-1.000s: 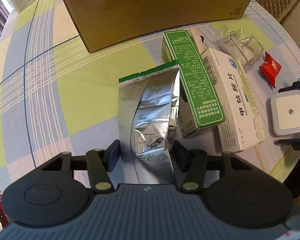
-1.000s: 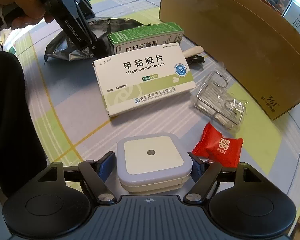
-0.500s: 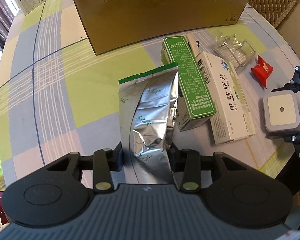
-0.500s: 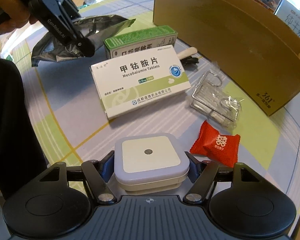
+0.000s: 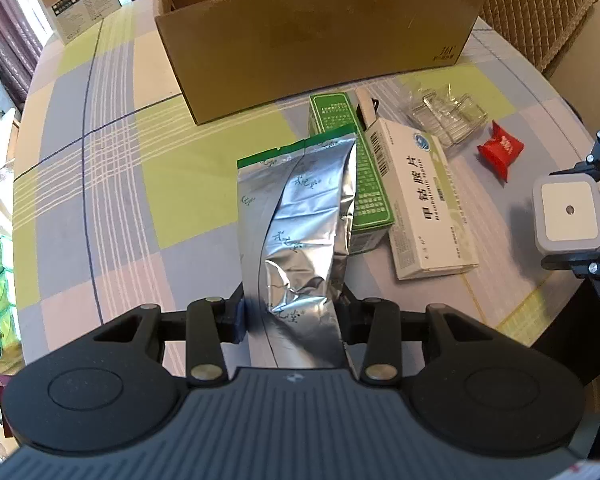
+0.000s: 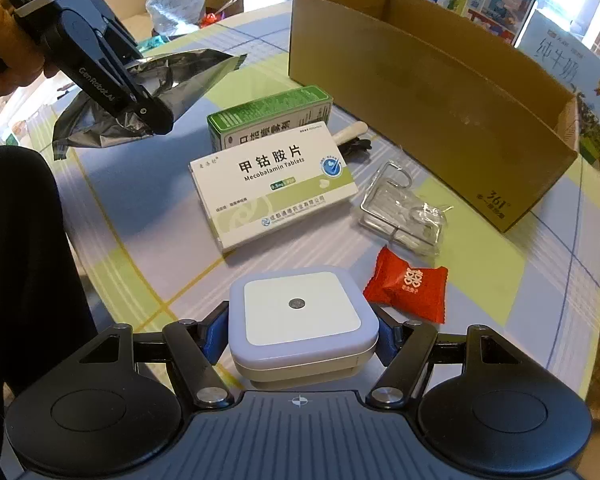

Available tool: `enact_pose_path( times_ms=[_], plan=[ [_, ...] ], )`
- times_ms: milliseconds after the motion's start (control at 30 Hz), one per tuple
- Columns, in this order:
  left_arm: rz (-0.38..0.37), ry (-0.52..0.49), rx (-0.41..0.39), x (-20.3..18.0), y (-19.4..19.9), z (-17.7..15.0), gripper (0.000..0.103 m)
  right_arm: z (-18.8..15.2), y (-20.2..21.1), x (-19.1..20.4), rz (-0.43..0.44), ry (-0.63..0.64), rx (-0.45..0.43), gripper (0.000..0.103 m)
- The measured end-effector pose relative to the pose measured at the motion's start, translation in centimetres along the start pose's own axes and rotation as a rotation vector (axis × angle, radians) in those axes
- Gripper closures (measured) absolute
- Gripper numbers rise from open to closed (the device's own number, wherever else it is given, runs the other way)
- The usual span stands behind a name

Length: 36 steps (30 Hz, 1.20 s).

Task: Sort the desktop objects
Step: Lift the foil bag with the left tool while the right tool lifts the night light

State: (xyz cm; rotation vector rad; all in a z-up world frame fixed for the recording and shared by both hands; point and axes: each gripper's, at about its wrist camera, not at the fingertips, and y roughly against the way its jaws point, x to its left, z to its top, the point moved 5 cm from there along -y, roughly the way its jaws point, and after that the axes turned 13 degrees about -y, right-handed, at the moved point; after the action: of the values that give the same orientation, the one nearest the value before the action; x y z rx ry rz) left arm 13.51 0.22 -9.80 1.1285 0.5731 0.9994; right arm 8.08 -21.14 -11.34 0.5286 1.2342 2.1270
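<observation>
Fingers, left wrist view: my left gripper is clamped on the crinkly foil pouch, which sticks out forward, lifted off the tabletop.
Past the pouch: green box and white tablet box lying side by side, cardboard box open behind them.
Far right: my right gripper pinching the square white night light, red candy near it.
Fingers, right wrist view: right gripper closed snug on the night light, one pad on each side.
Just beside it: red candy on the tabletop, clear plastic pack further on.
Upper left: a hand holds the left gripper, pouch in the air.
</observation>
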Motion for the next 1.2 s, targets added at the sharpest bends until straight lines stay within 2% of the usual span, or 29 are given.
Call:
enact_pose_path(
  times_ms=[533, 1200],
  plan=[
    [0.03, -0.002, -0.056, -1.6, 3.6, -0.7, 0.067, -0.2, 3.8, 0.8, -0.03, -0.01, -0.058, 0.036],
    [0.024, -0.015, -0.09, -2.2, 4.4, 0.6, 0.067, 0.8, 5.7, -0.5, -0.06, -0.03, -0.089, 0.036]
  ],
)
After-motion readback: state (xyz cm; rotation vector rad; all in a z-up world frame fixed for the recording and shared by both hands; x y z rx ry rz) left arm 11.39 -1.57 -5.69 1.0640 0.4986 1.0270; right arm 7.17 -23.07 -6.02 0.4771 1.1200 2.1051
